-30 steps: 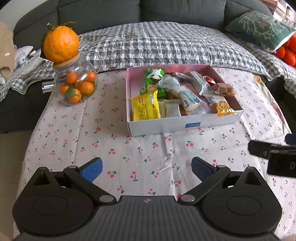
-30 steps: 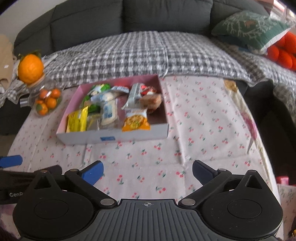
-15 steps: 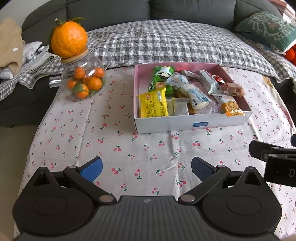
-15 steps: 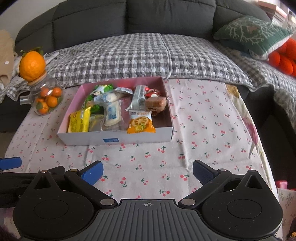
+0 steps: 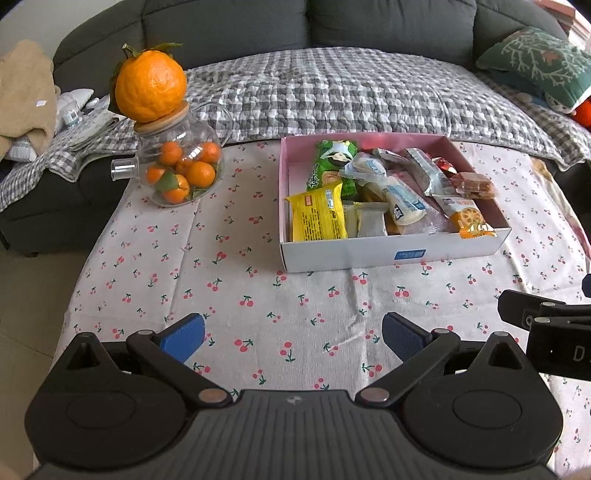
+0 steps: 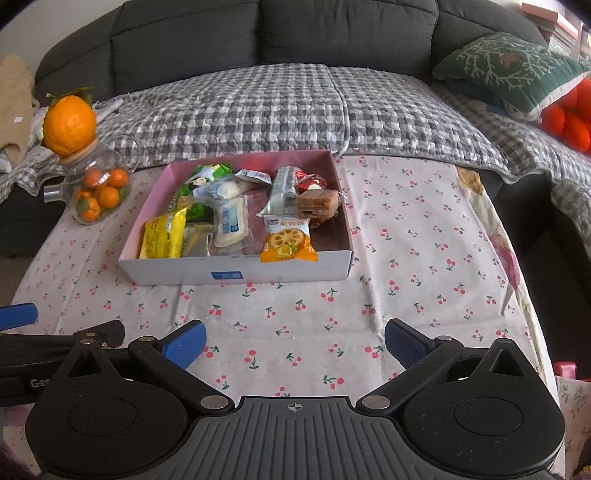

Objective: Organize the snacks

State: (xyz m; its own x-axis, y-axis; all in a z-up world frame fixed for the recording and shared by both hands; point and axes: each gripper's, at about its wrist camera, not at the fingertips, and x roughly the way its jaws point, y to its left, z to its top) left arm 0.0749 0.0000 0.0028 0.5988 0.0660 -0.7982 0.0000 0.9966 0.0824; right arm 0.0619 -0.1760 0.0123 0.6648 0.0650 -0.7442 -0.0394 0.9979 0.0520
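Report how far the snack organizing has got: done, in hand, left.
Done: the snacks sit together inside the pink-lined box, though jumbled; the yellow packet and orange packet lean on its front wall. None lie loose on the tablecloth.
In hand: nothing. The left gripper and right gripper are both open, short of the box.
Left: any tidying of the pile, if that is wanted.

A dark grey sofa (image 6: 258, 33) under a checked blanket (image 6: 295, 107) stands behind the cherry-print tablecloth (image 6: 406, 258).
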